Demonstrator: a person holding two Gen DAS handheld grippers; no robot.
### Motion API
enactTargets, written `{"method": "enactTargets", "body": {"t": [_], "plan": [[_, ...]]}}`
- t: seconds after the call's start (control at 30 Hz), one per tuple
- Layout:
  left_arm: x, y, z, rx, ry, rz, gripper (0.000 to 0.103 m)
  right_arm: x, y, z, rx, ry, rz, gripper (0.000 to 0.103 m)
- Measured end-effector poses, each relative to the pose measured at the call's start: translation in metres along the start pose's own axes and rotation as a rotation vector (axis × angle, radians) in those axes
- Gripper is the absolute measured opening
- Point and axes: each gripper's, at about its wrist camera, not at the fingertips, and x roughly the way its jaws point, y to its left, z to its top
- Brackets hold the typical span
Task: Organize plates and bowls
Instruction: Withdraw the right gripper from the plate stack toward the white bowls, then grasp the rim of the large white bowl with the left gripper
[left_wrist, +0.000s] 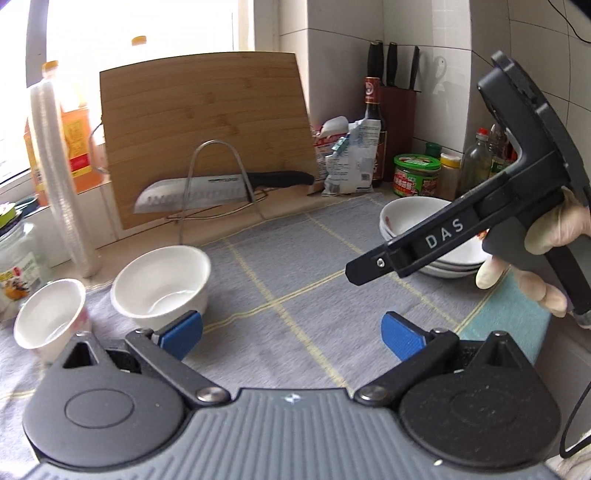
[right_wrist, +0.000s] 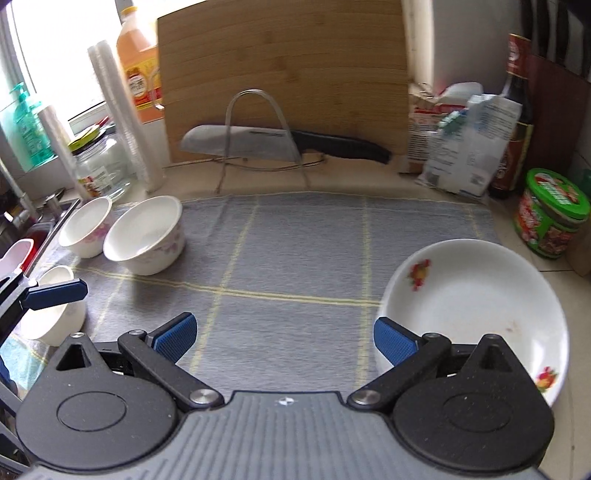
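My left gripper (left_wrist: 291, 336) hangs open over the grey checked mat (left_wrist: 295, 258), holding nothing. Two white bowls (left_wrist: 162, 284) (left_wrist: 50, 317) stand just left of it; the nearer one almost touches its left pad. A stack of white plates (left_wrist: 406, 214) sits at the right, partly hidden by the right gripper (left_wrist: 364, 267), which a gloved hand holds. In the right wrist view my right gripper (right_wrist: 285, 338) is open and empty. Its right pad is beside the flowered plate stack (right_wrist: 472, 306). Three bowls (right_wrist: 144, 236) (right_wrist: 86, 230) (right_wrist: 55, 317) stand at the left.
A bamboo cutting board (left_wrist: 207, 129) leans at the back with a knife (left_wrist: 221, 188) on a wire rack. Bottles, bags, a knife block (left_wrist: 399, 122) and a green-lidded tub (left_wrist: 415, 175) fill the back right corner. A stack of plastic cups (right_wrist: 122, 118), a jar and a sink (right_wrist: 33, 229) are on the left.
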Motion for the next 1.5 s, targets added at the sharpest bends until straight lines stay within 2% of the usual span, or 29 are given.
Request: {"method": "enactTargets", "body": {"t": [0.2, 0.43, 0.63, 0.73, 0.87, 1.1, 1.5], "plan": [[-0.04, 0.051, -0.035, -0.054, 0.035, 0.104, 0.102, 0.036, 0.078, -0.015, -0.081, 0.067, 0.097, 0.103], [-0.068, 0.097, -0.065, -0.148, 0.064, 0.216, 0.102, 0.068, 0.148, -0.028, -0.217, 0.115, 0.173, 0.103], [-0.076, 0.119, -0.076, -0.201, 0.068, 0.265, 0.102, 0.082, 0.192, -0.037, -0.362, 0.087, 0.225, 0.103], [-0.078, 0.127, -0.079, -0.219, 0.068, 0.272, 0.102, 0.091, 0.205, -0.041, -0.421, 0.105, 0.229, 0.103], [-0.076, 0.134, -0.08, -0.225, 0.067, 0.272, 0.102, 0.092, 0.213, -0.05, -0.498, 0.069, 0.196, 0.103], [-0.065, 0.146, -0.074, -0.229, 0.072, 0.229, 0.102, 0.087, 0.2, -0.062, -0.501, -0.025, 0.244, 0.103], [-0.045, 0.16, -0.055, -0.212, 0.085, 0.125, 0.102, 0.09, 0.203, -0.062, -0.488, -0.057, 0.239, 0.103]]}}
